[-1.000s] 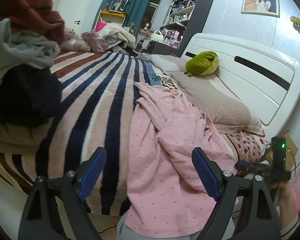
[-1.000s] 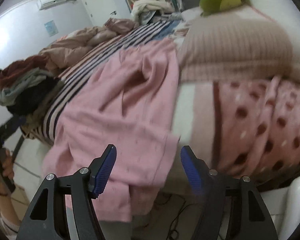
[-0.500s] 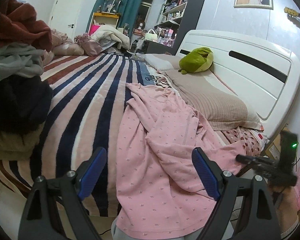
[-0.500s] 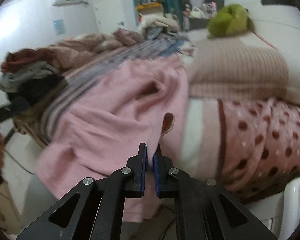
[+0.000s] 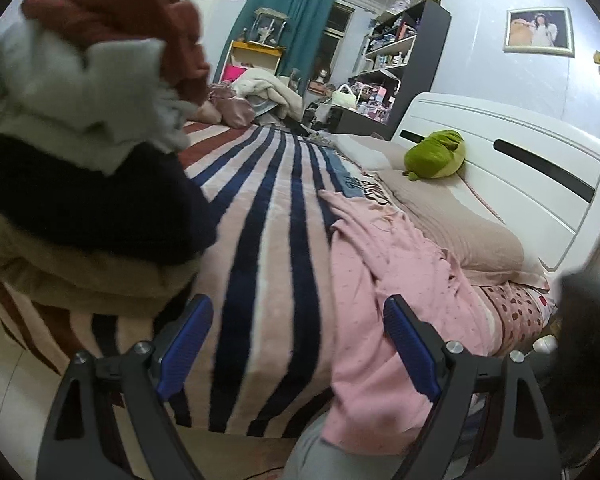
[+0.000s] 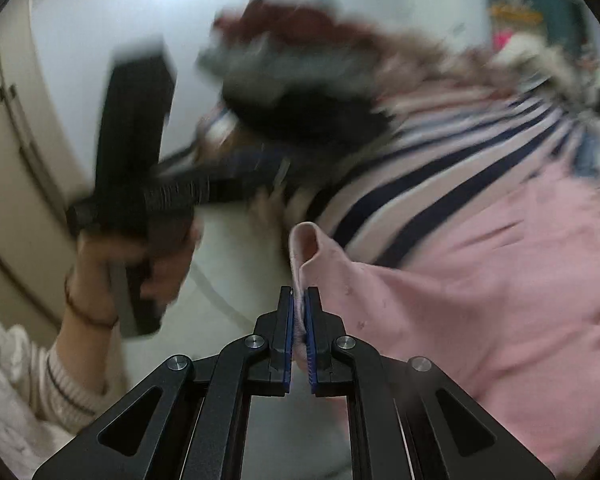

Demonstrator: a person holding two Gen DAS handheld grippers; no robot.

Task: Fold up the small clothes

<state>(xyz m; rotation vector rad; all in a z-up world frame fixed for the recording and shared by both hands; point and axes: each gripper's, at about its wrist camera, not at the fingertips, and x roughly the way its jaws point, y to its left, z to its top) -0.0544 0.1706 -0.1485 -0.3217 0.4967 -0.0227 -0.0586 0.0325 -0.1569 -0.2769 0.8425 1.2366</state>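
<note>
A pink dotted garment (image 5: pixel 384 280) lies spread on the striped blanket (image 5: pixel 268 248), its lower edge hanging over the bed's near side. My left gripper (image 5: pixel 296 344) is open and empty, just off the bed edge, with the garment's hem by its right finger. My right gripper (image 6: pixel 299 312) is shut on a corner of the pink garment (image 6: pixel 480 300) and holds it lifted. The left gripper also shows in the right wrist view (image 6: pixel 172 192), blurred, in the person's hand.
A pile of folded and bunched clothes (image 5: pixel 84 152) sits on the bed's left corner, close to my left gripper. A beige pillow (image 5: pixel 452 224) and a green plush toy (image 5: pixel 436 156) lie by the white headboard (image 5: pixel 520 168). Shelves and clutter stand at the back.
My right gripper shut on the garment's corner and swung left with it, now facing the clothes pile. My left gripper moved left, closer to the pile, and stayed open.
</note>
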